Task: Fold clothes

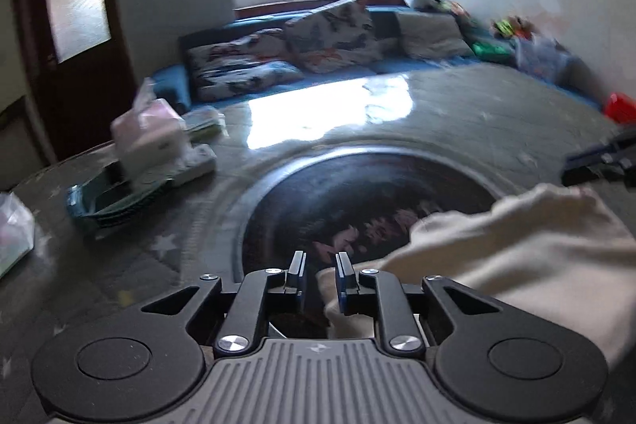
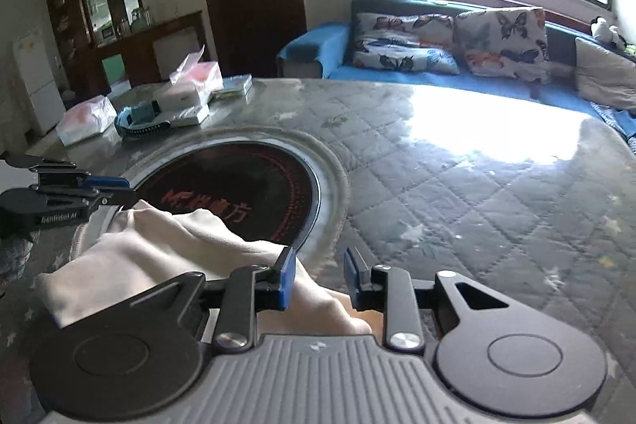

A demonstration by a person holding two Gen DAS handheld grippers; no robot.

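The left gripper (image 1: 320, 267) has its blue-padded jaws slightly apart, the cream garment (image 1: 516, 249) lying soft and crumpled between them, unpinched. The right gripper (image 2: 320, 275) also stands narrowly parted above the cloth's other end. The garment sits at the near edge of the quilted, glass-topped table (image 2: 457, 185), half over the round black hotplate (image 2: 246, 181).

Cream garment (image 1: 536, 237) cut off at the right edge, far clutter (image 1: 512, 26) motion-blurred.
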